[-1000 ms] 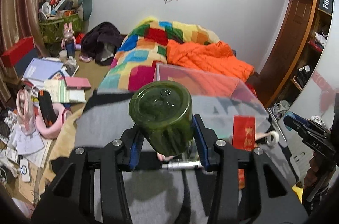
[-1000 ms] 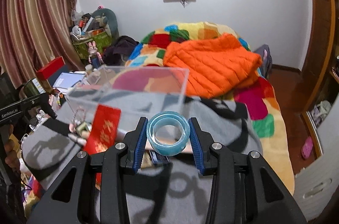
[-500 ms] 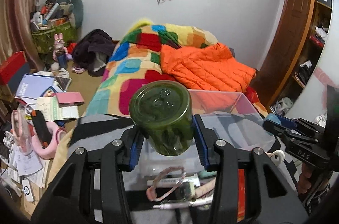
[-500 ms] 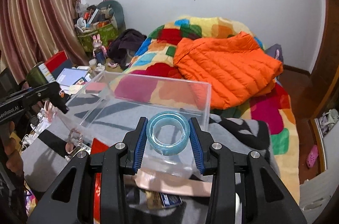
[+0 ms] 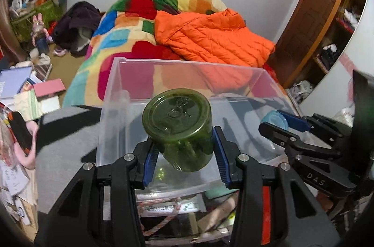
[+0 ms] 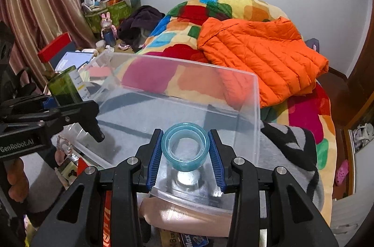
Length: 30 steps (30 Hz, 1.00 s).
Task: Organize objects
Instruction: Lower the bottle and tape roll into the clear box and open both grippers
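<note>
My left gripper (image 5: pixel 183 151) is shut on a green glass jar (image 5: pixel 178 127), its base facing the camera, held over the clear plastic bin (image 5: pixel 187 67). In the right wrist view the same jar (image 6: pixel 66 88) shows at the left in that gripper (image 6: pixel 58 106), just beyond the bin's left wall. My right gripper (image 6: pixel 185 151) is shut on a blue roll of tape (image 6: pixel 185 148), hanging over the near part of the clear bin (image 6: pixel 256 111). The left wrist view shows that tape (image 5: pixel 273 120) and the right gripper (image 5: pixel 280 125) at the right, above the bin.
The bin sits on a grey and black blanket (image 6: pixel 292 141) on a bed with a colourful quilt (image 6: pixel 187 20) and an orange puffer jacket (image 6: pixel 259 48). Small items (image 5: pixel 175 212) lie in front of the bin. Clutter (image 5: pixel 25 95) covers the floor at left. A hand (image 6: pixel 16 179) holds the left gripper.
Both grippers moved forward and a little down, so jar and tape now hang over the clear bin. The red envelope and small items slid below the view. Both grips stayed the same.
</note>
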Each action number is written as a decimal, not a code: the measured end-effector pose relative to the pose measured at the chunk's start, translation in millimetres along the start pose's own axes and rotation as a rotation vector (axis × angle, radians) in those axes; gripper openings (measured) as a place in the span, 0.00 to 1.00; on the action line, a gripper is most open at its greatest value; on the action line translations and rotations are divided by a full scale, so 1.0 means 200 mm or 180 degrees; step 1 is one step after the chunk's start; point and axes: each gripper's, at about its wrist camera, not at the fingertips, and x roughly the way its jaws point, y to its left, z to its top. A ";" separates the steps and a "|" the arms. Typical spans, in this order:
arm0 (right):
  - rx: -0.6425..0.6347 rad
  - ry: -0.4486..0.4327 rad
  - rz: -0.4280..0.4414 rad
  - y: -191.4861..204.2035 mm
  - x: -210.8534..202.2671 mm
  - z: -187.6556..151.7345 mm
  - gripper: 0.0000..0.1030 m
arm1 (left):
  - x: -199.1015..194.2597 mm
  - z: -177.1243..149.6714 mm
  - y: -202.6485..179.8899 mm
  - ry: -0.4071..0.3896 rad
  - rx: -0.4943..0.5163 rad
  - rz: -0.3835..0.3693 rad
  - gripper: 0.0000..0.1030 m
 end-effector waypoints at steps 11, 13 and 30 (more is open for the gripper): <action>-0.0036 0.0021 0.0009 0.01 -0.02 0.00 0.36 | -0.05 -0.02 -0.03 0.0014 0.0114 0.0063 0.46; -0.0012 -0.0021 0.0031 0.00 -0.05 0.01 0.42 | -0.06 -0.02 -0.03 -0.0022 0.0122 0.0089 0.51; 0.0104 -0.0505 0.0097 0.01 -0.43 -0.10 0.67 | -0.38 -0.20 0.03 -0.0329 0.0340 0.0334 0.80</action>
